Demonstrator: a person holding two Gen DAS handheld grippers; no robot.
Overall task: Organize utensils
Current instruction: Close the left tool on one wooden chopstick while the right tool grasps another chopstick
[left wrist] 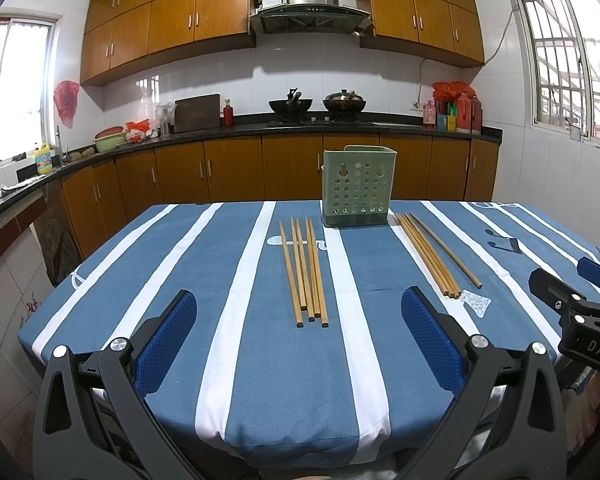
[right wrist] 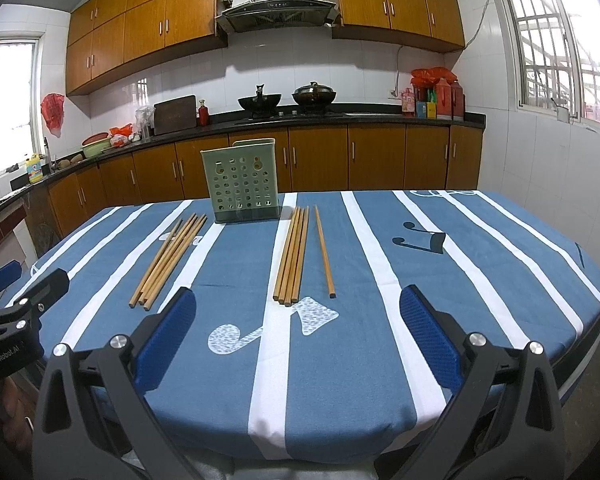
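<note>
Two bundles of wooden chopsticks lie on the blue-and-white striped tablecloth (left wrist: 260, 380). The left bundle (left wrist: 305, 272) (right wrist: 168, 258) lies ahead of my left gripper (left wrist: 300, 336), which is open and empty above the table's near edge. The right bundle (left wrist: 428, 256) (right wrist: 292, 256), with one chopstick (right wrist: 324, 252) lying slightly apart, sits ahead of my right gripper (right wrist: 296, 336), also open and empty. A pale green perforated utensil holder (left wrist: 358, 186) (right wrist: 244, 182) stands upright at the far side, between the bundles. The right gripper's fingers (left wrist: 596, 276) show at the right edge of the left wrist view.
Kitchen counter with wooden cabinets (left wrist: 292, 168) runs behind the table, bearing two woks (left wrist: 290, 106) on the stove, a cutting board (left wrist: 197, 113) and bottles. Windows flank both walls. The table's near edge (right wrist: 300, 448) curves just under the grippers.
</note>
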